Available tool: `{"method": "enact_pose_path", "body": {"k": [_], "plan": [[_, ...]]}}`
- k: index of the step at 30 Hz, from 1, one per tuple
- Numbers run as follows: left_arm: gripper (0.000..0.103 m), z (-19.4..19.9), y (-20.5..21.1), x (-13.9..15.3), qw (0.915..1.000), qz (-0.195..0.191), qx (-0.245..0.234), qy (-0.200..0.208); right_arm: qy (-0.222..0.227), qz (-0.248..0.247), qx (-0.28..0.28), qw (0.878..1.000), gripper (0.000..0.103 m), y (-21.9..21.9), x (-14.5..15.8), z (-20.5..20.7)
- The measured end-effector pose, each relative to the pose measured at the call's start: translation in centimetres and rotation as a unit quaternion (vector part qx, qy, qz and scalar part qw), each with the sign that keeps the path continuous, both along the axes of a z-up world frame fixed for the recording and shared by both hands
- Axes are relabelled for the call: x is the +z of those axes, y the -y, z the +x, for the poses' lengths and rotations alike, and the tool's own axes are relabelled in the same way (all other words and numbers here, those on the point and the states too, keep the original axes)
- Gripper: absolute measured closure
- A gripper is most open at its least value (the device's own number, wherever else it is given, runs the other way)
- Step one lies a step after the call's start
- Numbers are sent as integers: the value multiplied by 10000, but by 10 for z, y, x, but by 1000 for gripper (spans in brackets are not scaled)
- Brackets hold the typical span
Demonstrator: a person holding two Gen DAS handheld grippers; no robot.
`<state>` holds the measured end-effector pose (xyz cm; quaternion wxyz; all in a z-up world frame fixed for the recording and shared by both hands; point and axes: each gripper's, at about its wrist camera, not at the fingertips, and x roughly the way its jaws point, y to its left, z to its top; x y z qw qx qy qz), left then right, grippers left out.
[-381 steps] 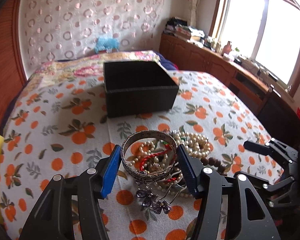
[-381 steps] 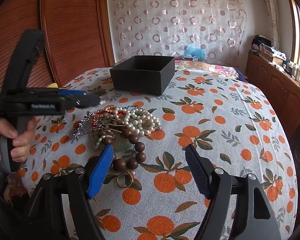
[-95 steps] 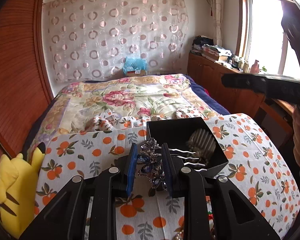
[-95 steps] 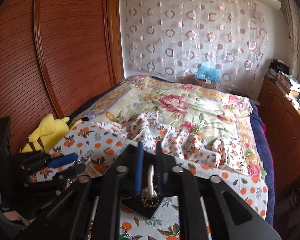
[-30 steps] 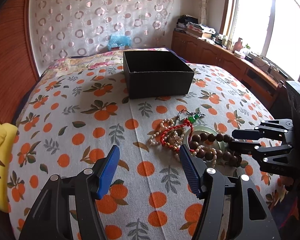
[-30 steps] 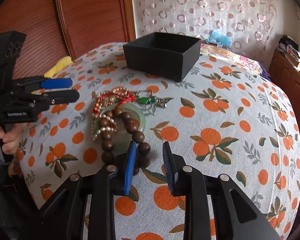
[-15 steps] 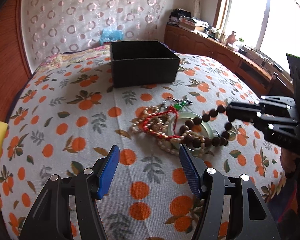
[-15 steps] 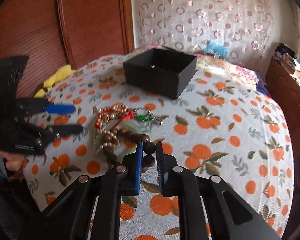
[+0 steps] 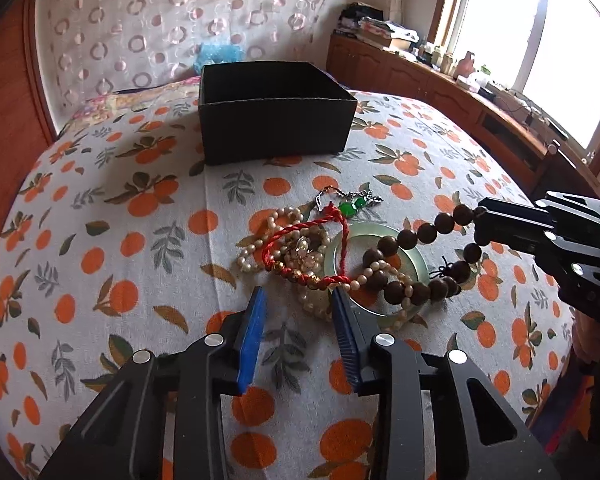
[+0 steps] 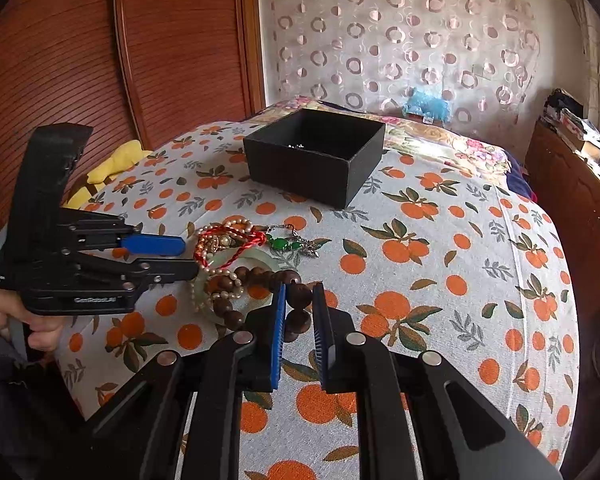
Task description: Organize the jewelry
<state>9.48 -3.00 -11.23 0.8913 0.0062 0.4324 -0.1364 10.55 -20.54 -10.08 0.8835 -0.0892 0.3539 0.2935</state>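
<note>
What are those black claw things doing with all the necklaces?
A person is tidying jewelry into the black box using a gripper in each hand. The right gripper has pinched the brown bead bracelet and is lifting one end off the orange-print cloth. The left gripper is open, its tips at the edge of the tangled pile: pearl strands, a red cord and a pale green bangle.

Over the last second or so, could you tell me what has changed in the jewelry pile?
The right gripper closed on the brown bead bracelet and lifted one end off the pile. The left gripper narrowed and moved up to the pearl strand, grasping nothing. The black box, jade bangle and red cord stayed put.
</note>
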Motion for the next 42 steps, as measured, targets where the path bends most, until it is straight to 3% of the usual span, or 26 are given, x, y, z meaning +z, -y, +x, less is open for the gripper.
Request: {"method": "enact_pose_path", "body": {"k": [5, 9, 15, 25, 32, 42], "plan": [[76, 2, 11, -1, 9989, 446, 32, 104, 36, 4, -6, 10000, 88, -1, 1, -2], [98, 1, 5, -2, 9983, 558, 83, 170, 48, -17, -10, 10000, 88, 0, 2, -2], [99, -3, -3, 3, 9989, 418, 35, 226, 82, 2, -68, 9999, 88, 4, 4, -2], [99, -18, -25, 80, 9939, 48, 201, 1085, 244, 103, -136, 9996, 88, 12, 19, -5], [99, -17, -28, 126, 9872, 93, 218, 1575, 308, 147, -159, 9993, 88, 14, 26, -2], [99, -8, -27, 170, 9799, 165, 265, 1968, 465, 264, -144, 9985, 88, 13, 47, 7]]}}
